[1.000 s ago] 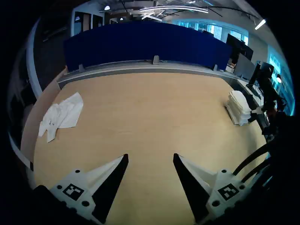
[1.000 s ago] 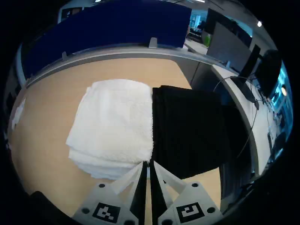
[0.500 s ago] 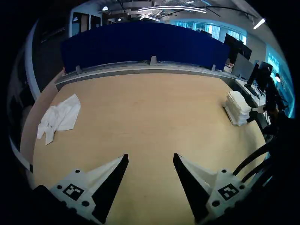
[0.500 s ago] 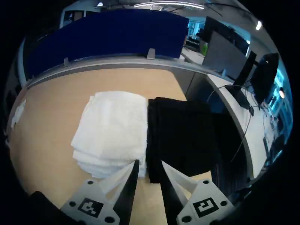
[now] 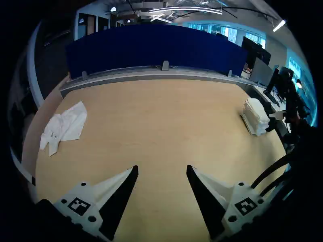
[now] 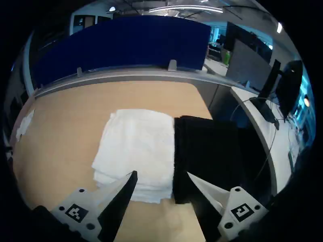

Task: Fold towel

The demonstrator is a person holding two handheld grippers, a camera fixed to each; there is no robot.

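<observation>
In the left gripper view a crumpled white towel [image 5: 64, 127] lies unfolded near the far left edge of the wooden table [image 5: 161, 121]. A stack of folded white towels [image 5: 255, 117] sits at the table's right edge. My left gripper [image 5: 161, 171] hovers open over bare wood, far from both. In the right gripper view the same folded stack [image 6: 137, 151] lies just ahead, with a folded black cloth pile [image 6: 210, 157] beside it on the right. My right gripper [image 6: 161, 179] stands open just short of the stack's near edge, holding nothing. The crumpled towel [image 6: 25, 123] shows small at far left.
A blue partition [image 5: 157, 46] on a grey rail [image 5: 161, 72] closes the table's far side. Neighbouring desks with monitors [image 6: 288, 86] and cables lie to the right. A person's dark sleeve [image 5: 298, 133] shows at the right edge of the left gripper view.
My right gripper opened from shut and drew back from the folded stack, which now looks smaller. The left gripper view barely shifted.
</observation>
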